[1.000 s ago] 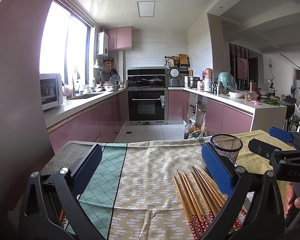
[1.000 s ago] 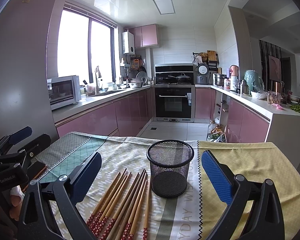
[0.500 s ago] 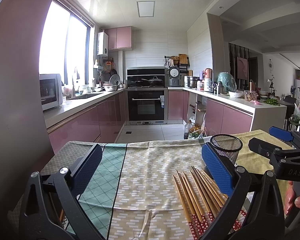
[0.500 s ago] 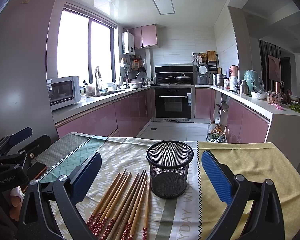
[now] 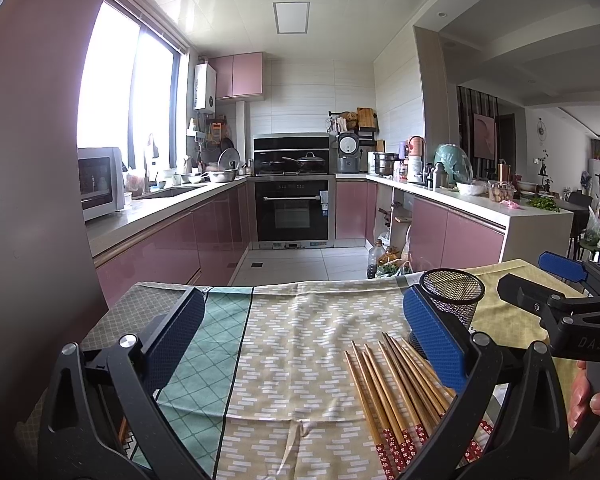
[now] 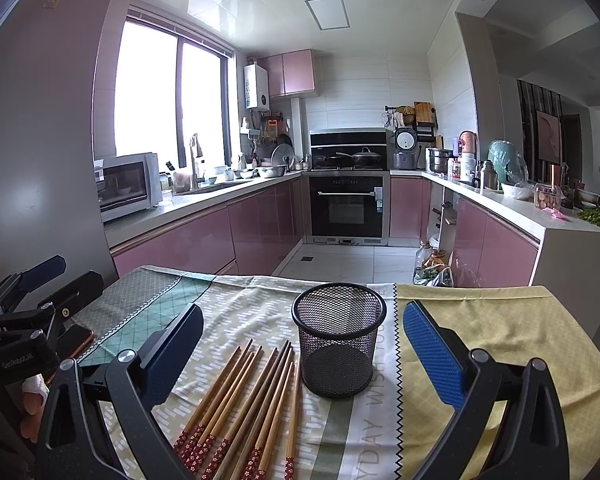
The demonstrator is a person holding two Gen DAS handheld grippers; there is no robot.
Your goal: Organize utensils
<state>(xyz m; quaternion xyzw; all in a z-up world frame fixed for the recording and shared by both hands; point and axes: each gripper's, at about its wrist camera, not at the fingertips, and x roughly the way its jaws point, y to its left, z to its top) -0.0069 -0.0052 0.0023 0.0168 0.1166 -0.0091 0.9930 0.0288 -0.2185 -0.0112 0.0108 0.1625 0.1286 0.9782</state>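
Both of my hand-held grippers are released, jaws spread wide with nothing between them. On my right wrist feed, the right hand-held gripper (image 6: 300,344) hangs above the near part of the counter (image 6: 500,320), which is covered by a patchwork cloth (image 6: 240,300). Its spread fingers frame the chopsticks (image 6: 244,400) and the black mesh cup (image 6: 339,340).

I see the chopsticks lying flat on the cloth in a loose fan, red patterned ends toward the near edge and plain tips pointing toward the far edge. They sit just beside the mesh cup, on its left; the nearest stick runs close along the cup's base, and I cannot tell whether it touches. The cup stands upright near the middle of the counter and looks empty from this angle.

On my left wrist feed, the left hand-held gripper (image 5: 300,334) is over the left half of the counter, above bare cloth, with the chopsticks (image 5: 396,392) by its right finger and the cup (image 5: 452,300) partly hidden behind that finger.

A phone (image 6: 76,338) lies at the counter's left edge. Pink kitchen cabinets (image 6: 204,236) and an oven (image 6: 346,208) stand beyond the far edge.
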